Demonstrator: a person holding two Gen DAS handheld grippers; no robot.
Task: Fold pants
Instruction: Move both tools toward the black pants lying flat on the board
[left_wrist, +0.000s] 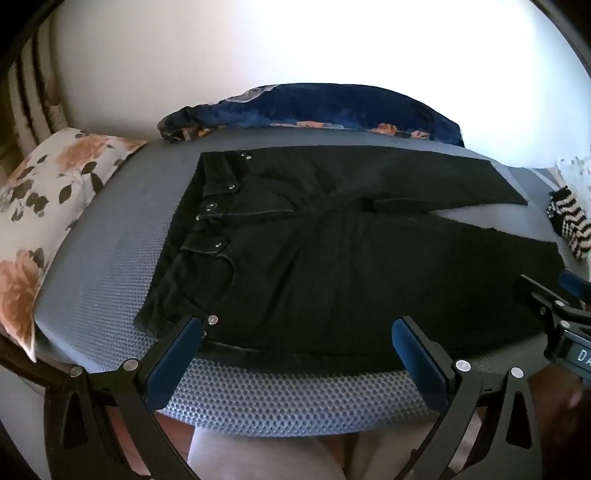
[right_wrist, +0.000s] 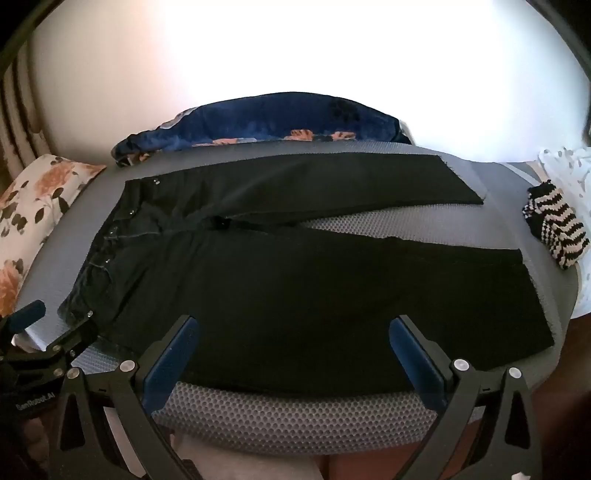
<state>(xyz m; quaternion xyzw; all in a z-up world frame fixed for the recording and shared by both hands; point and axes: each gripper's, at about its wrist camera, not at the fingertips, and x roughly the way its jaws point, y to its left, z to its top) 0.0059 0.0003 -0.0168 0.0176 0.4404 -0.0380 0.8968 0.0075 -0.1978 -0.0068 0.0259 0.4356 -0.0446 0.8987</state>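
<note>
Our left gripper and right gripper gape wide and empty over the near edge of the black pants, spread flat on the grey mattress. We should pinch the near leg's edge and lift evenly, laying it onto the far leg.

- Support: grey mesh-textured mattress, honeycomb weave.
- Black pants lie flat on it, waistband left, legs spread apart to the right.
- Floral cream pillow at left edge.
- Dark blue floral blanket bunched along far edge.
- Black-and-white striped knit piece at right edge.
</note>
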